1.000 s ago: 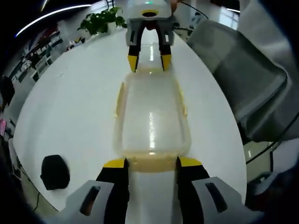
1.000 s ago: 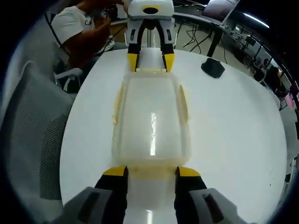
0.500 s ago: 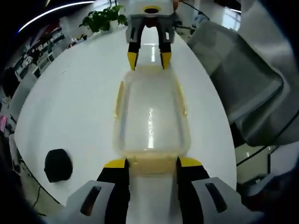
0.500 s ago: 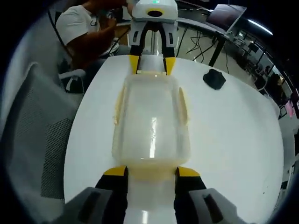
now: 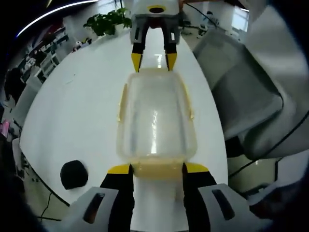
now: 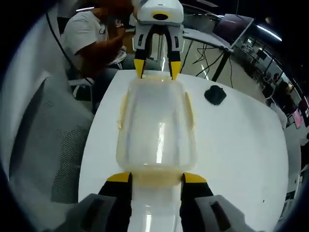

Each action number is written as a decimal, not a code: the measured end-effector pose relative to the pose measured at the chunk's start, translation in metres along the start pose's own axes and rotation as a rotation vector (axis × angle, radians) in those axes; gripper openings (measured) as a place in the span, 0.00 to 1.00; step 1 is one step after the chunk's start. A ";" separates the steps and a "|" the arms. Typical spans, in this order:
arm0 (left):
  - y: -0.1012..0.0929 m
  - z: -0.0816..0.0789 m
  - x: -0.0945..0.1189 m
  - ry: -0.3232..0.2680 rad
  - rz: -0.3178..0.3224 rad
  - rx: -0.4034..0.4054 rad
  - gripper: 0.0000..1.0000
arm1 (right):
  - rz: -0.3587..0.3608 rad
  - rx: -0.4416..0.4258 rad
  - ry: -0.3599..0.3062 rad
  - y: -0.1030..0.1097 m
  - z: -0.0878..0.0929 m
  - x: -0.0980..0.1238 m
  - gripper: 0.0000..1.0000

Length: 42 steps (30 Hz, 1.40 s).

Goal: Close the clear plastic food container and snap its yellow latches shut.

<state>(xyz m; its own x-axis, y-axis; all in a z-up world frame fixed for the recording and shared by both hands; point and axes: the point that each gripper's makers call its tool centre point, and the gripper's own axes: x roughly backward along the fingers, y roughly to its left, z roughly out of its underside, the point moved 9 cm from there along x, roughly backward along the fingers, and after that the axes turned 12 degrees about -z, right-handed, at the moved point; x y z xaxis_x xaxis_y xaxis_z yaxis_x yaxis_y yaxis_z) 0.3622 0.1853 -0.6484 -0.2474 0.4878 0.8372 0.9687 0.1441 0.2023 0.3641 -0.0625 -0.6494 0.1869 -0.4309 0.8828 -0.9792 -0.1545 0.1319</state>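
Container (image 5: 155, 121) w/ lid on is sitting between the two grippers, above the white surface (image 5: 72, 111); can't tell if it's touching it. Left gripper (image 5: 155, 169) is framing the near-end yellow latch (image 5: 157, 169) w/ jaws apart; right gripper (image 5: 150, 62) is doing the same at the far end. In right gripper view, container (image 6: 155, 130), right gripper (image 6: 155, 179) near, left gripper (image 6: 157, 67) opposite. Black object (image 5: 73, 174) is lying on the surface. Grey chair (image 5: 241, 92) & person (image 6: 91, 34) are beside the surface.

Chair (image 5: 241, 92) cut off at edge.
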 end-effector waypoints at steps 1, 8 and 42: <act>-0.001 -0.003 0.001 0.000 -0.001 -0.003 0.37 | 0.001 -0.002 0.002 0.001 0.001 0.003 0.37; -0.003 -0.034 0.002 0.002 -0.011 -0.023 0.37 | 0.017 -0.007 0.007 0.013 0.017 0.031 0.37; -0.021 -0.172 -0.051 0.018 0.009 -0.077 0.37 | 0.064 -0.045 0.013 0.052 0.133 0.105 0.37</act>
<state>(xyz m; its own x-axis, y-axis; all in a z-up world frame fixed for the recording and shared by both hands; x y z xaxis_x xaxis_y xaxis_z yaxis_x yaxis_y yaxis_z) 0.3579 0.0093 -0.6079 -0.2388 0.4731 0.8480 0.9699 0.0728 0.2325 0.3430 -0.2339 -0.6096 0.1234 -0.4272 0.8957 -0.9917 -0.0871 0.0950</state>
